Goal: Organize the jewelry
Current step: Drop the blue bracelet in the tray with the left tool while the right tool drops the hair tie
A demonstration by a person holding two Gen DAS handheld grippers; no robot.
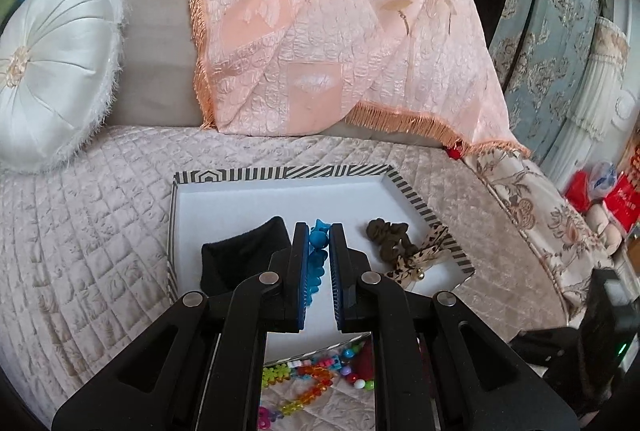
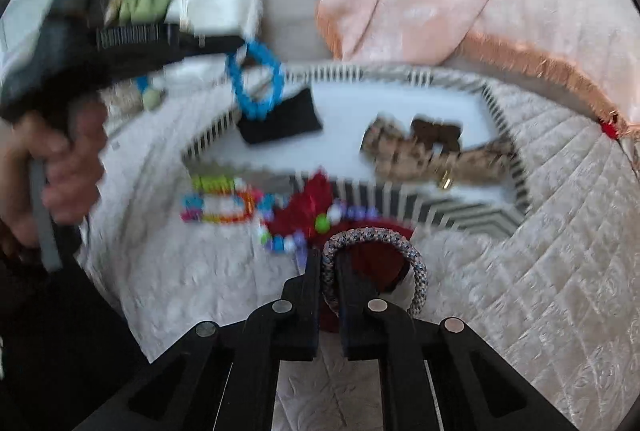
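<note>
My left gripper (image 1: 319,237) is shut on a blue beaded bracelet (image 1: 318,251) and holds it above the striped white tray (image 1: 280,173). The right wrist view shows that same bracelet (image 2: 256,81) hanging as a loop from the left gripper (image 2: 236,45), over the tray's near-left corner (image 2: 208,143). My right gripper (image 2: 330,259) is shut on a grey-and-blue braided ring bracelet (image 2: 376,237), just in front of the tray above a dark red item (image 2: 380,263). Colourful bead bracelets (image 2: 220,201) lie on the quilt beside it.
The tray holds a black pouch (image 1: 244,251), a brown scrunchie (image 1: 390,237) and a leopard-print bow (image 1: 424,255). A peach fringed throw (image 1: 340,31) and a white round cushion (image 1: 56,71) lie behind. A hand (image 2: 68,167) grips the left tool.
</note>
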